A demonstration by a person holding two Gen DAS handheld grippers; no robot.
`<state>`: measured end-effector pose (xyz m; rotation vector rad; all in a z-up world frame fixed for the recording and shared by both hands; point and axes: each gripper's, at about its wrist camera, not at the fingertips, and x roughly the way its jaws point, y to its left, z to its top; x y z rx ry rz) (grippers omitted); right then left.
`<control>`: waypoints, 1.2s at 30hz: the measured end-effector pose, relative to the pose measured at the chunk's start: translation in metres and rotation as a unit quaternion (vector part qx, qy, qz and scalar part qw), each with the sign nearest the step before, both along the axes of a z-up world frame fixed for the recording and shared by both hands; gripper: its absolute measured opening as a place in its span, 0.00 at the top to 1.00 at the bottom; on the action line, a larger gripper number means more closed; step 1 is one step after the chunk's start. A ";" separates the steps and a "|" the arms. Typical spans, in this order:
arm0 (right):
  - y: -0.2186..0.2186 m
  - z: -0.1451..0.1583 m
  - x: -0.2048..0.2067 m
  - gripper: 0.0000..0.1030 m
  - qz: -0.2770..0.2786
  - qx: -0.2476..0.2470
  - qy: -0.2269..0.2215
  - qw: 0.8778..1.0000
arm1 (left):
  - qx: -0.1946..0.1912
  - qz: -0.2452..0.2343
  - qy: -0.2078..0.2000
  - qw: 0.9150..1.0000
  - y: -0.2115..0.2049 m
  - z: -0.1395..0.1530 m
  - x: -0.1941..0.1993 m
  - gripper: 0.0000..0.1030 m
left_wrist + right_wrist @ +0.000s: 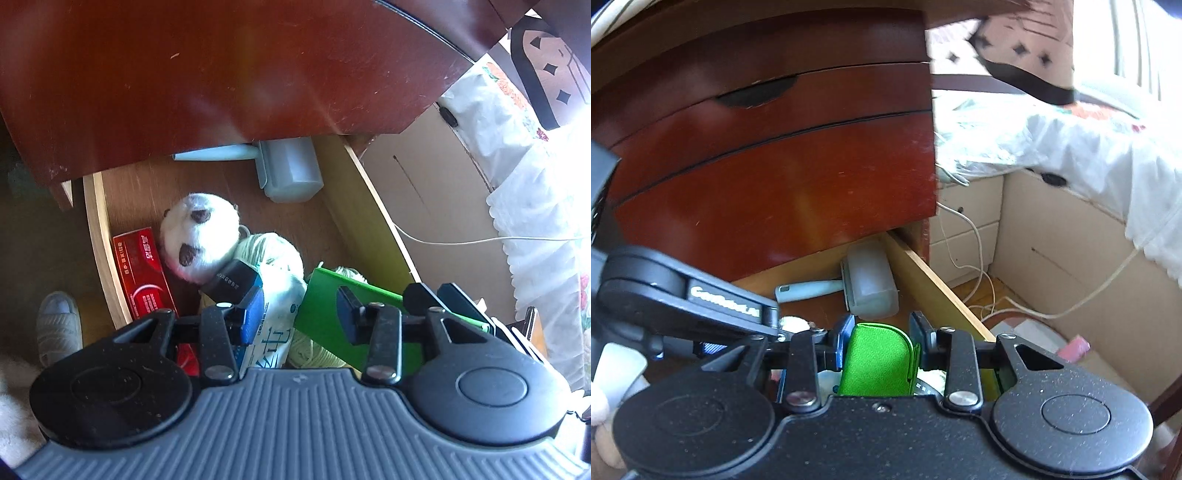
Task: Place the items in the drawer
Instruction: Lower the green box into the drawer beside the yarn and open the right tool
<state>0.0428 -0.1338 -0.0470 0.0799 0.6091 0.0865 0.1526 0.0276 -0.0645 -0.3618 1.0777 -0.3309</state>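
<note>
The bottom drawer (369,218) of a red-brown cabinet is pulled open. It holds a lint roller (284,168), a plush panda (201,236), a red box (142,271), pale green yarn (273,247) and a white packet (275,306). My left gripper (297,314) hangs open over the packet, holding nothing. My right gripper (881,341) is over the drawer with its fingers around a green pouch (877,358); the pouch (332,314) also shows in the left wrist view. The lint roller (868,282) lies beyond it.
The cabinet front (775,166) overhangs the back of the drawer. A bed with white sheets (1089,147) and a beige bed base (1071,258) stand to the right. White cables (979,280) run across the floor. A shoe (59,325) is left of the drawer.
</note>
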 end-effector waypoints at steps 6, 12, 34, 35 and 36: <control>-0.014 -0.004 -0.006 0.63 -0.010 0.036 0.013 0.999 | 0.007 0.004 0.009 1.000 -0.002 0.008 -0.008 0.57; -0.004 0.002 -0.001 0.62 0.035 -0.007 0.040 0.999 | 0.016 0.007 0.023 1.000 -0.002 0.008 -0.007 0.55; -0.074 -0.013 0.038 0.79 -0.112 0.260 0.046 0.958 | 0.030 0.010 0.035 0.999 -0.003 0.002 -0.013 0.49; -0.074 -0.011 0.040 0.80 -0.115 0.270 0.038 0.955 | 0.028 0.015 0.039 0.999 -0.001 -0.001 -0.012 0.49; -0.074 -0.009 0.043 0.80 -0.115 0.276 0.034 0.954 | 0.026 0.019 0.042 0.999 0.001 -0.003 -0.011 0.49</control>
